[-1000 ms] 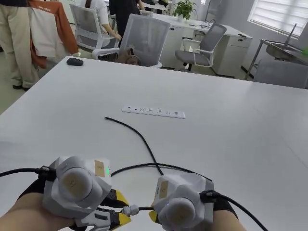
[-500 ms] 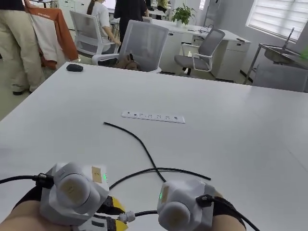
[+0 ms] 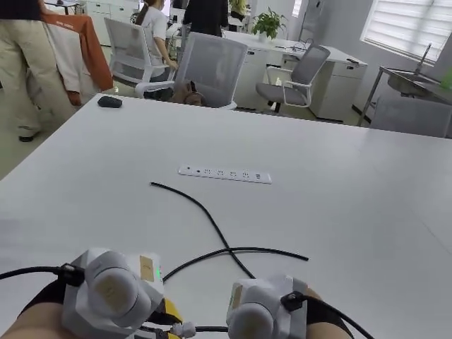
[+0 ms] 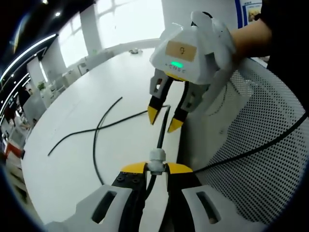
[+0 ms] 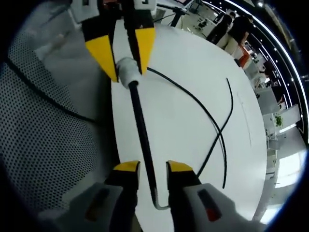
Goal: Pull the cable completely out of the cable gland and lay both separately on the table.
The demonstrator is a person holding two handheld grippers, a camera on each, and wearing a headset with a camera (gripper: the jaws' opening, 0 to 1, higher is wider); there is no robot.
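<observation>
The left tongs [image 4: 157,169] pinch the white cable gland [image 4: 157,161] at the near edge of the white counter [image 3: 339,198]; the black cable [image 5: 140,125] sticks out of the gland. It runs between the right tongs [image 5: 153,166], which are a little spread, 1 tip on each side.

1. In the head view, the surface [image 3: 339,205] is looked down on from above its near edge, facing its far edge.
2. The left gripper view is aimed along its jaws, close on the right gripper [image 4: 164,120].
3. The right gripper view is pointed back, close on the left gripper [image 5: 128,72].
4. The cable gland [image 4: 157,160] and the crossed cable [image 3: 231,249] are shared by both gripper views; the cable is also caught by the head view.
</observation>
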